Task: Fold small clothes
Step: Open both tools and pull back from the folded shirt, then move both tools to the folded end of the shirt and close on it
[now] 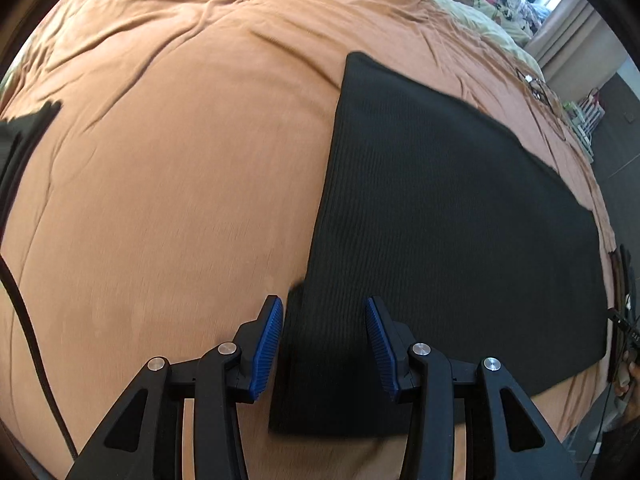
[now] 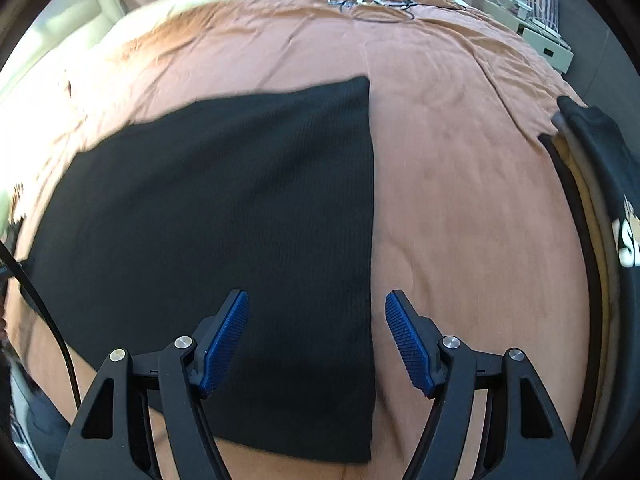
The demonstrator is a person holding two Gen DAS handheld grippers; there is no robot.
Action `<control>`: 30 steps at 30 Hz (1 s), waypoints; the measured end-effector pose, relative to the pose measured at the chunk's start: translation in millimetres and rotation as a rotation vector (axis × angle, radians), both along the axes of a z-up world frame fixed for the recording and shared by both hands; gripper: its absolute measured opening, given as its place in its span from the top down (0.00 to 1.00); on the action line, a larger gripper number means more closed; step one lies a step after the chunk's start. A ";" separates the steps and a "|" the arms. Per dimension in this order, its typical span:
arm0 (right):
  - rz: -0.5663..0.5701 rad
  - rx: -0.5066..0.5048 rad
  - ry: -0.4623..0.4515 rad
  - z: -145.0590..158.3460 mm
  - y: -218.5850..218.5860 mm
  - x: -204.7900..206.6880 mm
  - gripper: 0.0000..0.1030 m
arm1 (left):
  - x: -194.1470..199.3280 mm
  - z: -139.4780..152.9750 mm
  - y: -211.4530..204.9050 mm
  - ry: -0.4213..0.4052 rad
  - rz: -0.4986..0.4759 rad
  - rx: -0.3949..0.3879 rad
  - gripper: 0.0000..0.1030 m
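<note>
Black ribbed cloth (image 1: 440,220) lies flat on the orange bedspread (image 1: 160,160), spread as a long rectangle with straight edges. No wrinkles to speak of; the weave shows fine ribs running the long way.

Your left gripper (image 1: 324,336) hangs above the cloth's near left corner. Jaws apart, nothing between the blue pads (image 1: 266,344). The cloth's left edge runs just inside the left pad in that view; whether the tips touch the fabric you cannot tell from here.

Your right gripper (image 2: 316,332) hangs over the cloth's near right corner. Jaws apart, wider than the left, nothing clamped. In the right wrist view the cloth (image 2: 224,220) has its right edge passing between the two pads, so one pad (image 2: 222,340) is over black fabric and the other over bare bedspread (image 2: 460,200).

Both views are smeared with motion blur along the cloth edges.

Other items: a stack of dark folded clothes (image 2: 600,200) at the right edge of the bed, the top one with white lettering. Cables (image 2: 372,0) lie in a tangle at the far end of the bedspread. A pale quilt (image 1: 472,12) covers the far end. A dark garment (image 1: 24,132) sits at the left edge in the left wrist view.
</note>
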State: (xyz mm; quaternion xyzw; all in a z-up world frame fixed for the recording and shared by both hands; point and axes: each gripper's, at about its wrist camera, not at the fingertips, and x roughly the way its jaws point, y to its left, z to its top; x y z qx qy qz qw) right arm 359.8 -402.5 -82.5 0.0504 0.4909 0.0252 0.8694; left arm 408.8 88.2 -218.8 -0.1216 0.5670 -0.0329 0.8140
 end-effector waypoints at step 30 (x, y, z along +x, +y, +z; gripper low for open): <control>-0.230 0.559 -0.003 -42.5 -79.2 -105.6 0.37 | -59.5 -7.8 41.2 0.029 0.153 -0.321 0.54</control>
